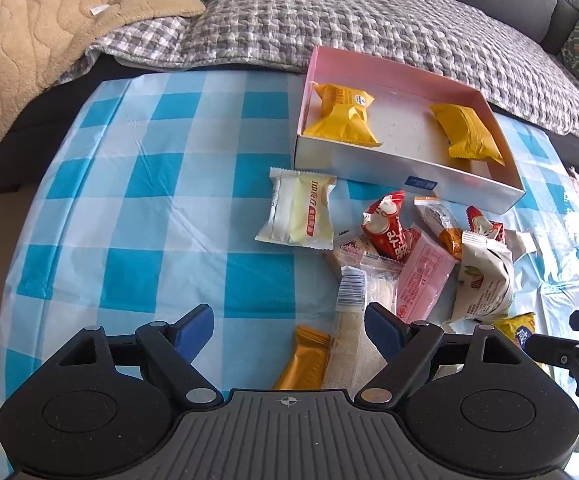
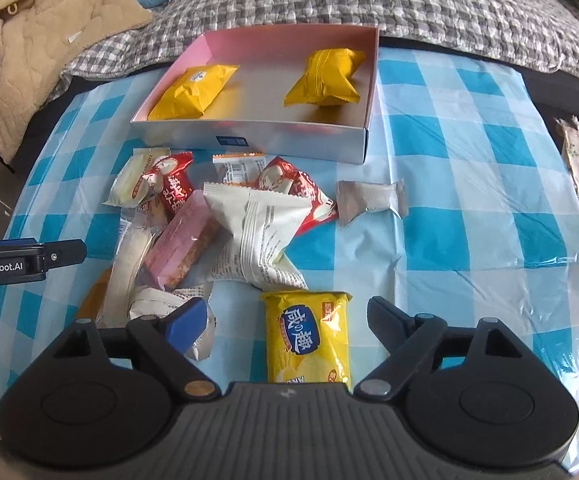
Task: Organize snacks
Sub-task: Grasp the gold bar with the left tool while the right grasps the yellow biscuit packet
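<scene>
Both my grippers pointed steeply down at the checked tablecloth point(image 1: 129, 208). Left gripper point(image 1: 289, 330) spread wide, pinching nothing, a gold bar point(image 1: 305, 360) and a clear-wrapped wafer point(image 1: 349, 328) between its fingers. Right gripper point(image 2: 285, 322) spread too, astride a yellow packet point(image 2: 309, 340), pads apart from it. Open box point(image 2: 289, 136) at the table's far edge held two yellow packs point(image 2: 193, 92), well apart. Loose snack pile point(image 2: 225, 220) lay just in front of the box.

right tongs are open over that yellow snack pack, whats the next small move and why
Probably lower the right tongs a little and close on the yellow snack pack. It lies flat between the open jaws, apart from the pile, and nothing is held. The box beyond holds only two yellow packets, with room left.
</scene>
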Motion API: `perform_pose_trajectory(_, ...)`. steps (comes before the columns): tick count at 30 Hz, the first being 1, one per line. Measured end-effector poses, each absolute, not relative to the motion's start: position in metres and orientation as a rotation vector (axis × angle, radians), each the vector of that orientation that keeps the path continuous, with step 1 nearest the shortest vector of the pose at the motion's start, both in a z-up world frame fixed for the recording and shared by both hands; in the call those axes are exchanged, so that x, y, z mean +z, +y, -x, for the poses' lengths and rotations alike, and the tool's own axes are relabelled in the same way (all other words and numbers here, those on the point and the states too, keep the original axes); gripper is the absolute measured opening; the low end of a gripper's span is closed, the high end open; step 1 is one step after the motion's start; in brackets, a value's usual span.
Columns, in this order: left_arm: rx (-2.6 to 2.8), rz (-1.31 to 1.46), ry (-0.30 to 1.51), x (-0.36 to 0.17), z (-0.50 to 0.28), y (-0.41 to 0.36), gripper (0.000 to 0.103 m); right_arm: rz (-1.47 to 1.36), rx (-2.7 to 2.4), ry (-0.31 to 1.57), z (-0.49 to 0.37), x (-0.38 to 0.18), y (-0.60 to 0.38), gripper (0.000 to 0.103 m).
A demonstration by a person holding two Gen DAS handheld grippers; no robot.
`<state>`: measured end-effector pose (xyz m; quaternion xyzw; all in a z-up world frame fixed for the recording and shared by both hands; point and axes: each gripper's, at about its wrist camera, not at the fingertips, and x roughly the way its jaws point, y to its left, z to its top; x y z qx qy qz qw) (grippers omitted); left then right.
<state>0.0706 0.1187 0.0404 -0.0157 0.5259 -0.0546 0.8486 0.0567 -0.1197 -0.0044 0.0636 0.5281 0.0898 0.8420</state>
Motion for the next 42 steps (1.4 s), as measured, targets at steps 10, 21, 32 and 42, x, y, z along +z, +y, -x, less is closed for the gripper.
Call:
perform_pose_trajectory(10, -0.178, 0.001, 1.184, 0.026, -0.066, 0.115, 0.084, -0.080, 0.230, 1.189, -0.053, -0.014, -0.115, 0.075)
perform_pose_trajectory(21, -0.313, -0.127, 1.230, 0.013, -0.048, 0.107, 0.084, -0.055, 0.220, 1.236, -0.052, -0.024, -0.112, 0.062)
perform_pose_trajectory(32, -0.326, -0.328, 1.252, -0.008, -0.040, 0.096, 0.080, -0.036, 0.198, 1.241, -0.053, -0.029, -0.111, 0.046)
perform_pose_trajectory(42, -0.324, -0.313, 1.264, -0.009, -0.043, 0.096, 0.031, -0.073, 0.191, 1.241, -0.055, -0.032, -0.115, 0.040)
